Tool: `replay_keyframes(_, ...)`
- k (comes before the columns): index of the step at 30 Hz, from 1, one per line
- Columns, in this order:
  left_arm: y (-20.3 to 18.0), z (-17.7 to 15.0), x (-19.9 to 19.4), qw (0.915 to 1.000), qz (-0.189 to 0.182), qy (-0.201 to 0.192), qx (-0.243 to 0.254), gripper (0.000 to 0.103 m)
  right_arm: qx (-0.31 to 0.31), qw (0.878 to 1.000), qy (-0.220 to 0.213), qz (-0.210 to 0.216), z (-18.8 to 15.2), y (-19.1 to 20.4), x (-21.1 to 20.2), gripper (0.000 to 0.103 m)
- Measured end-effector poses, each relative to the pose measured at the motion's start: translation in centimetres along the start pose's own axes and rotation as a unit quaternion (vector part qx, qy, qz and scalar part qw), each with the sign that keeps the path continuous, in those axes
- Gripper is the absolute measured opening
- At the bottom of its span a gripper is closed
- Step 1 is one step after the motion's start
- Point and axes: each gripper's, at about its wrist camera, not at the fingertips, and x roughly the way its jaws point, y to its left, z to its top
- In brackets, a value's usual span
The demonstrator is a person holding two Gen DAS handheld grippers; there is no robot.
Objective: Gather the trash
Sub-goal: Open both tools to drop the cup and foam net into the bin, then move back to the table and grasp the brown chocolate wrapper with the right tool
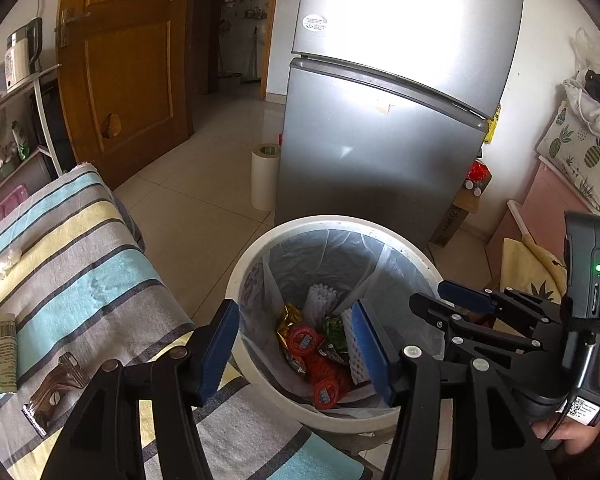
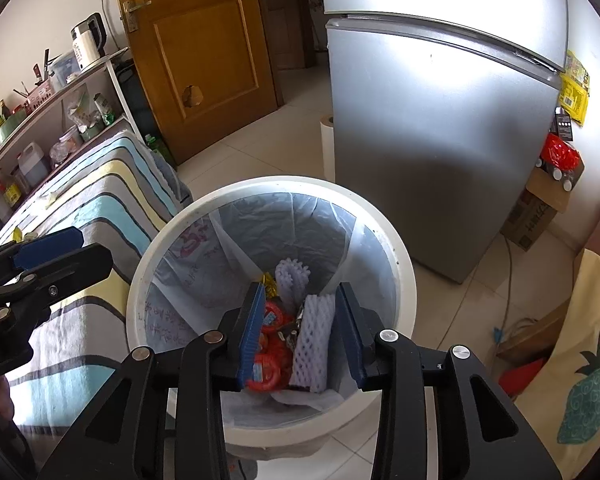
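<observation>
Right wrist view, both grippers spread empty, trash below in bin.

Right claw agape over white lined bin of wrappers.

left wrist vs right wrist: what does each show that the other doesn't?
Only left wrist: brown wrapper, pale tube and white wad on the striped cloth.
Only right wrist: yellow packets on the wall beside the fridge.
Both: white bin, wrappers and foam fruit net inside; left gripper and right gripper open, empty over it.
</observation>
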Motion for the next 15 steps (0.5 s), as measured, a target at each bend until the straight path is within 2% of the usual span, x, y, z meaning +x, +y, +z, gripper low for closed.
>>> replay_keyframes(7,1.0,-0.3,-2.2,0.9997,0.004,-0.020,-0.010,0.058,-0.005,1.000,-0.018,0.007,0.1,1.5,-1.5,0.038)
replay_keyframes(15,3.9,-1.3,-5.5,0.9978,0.031,-0.044,-0.039,0.058,-0.016,0.999,-0.035,0.030,0.2,4.4,-2.9,0.038)
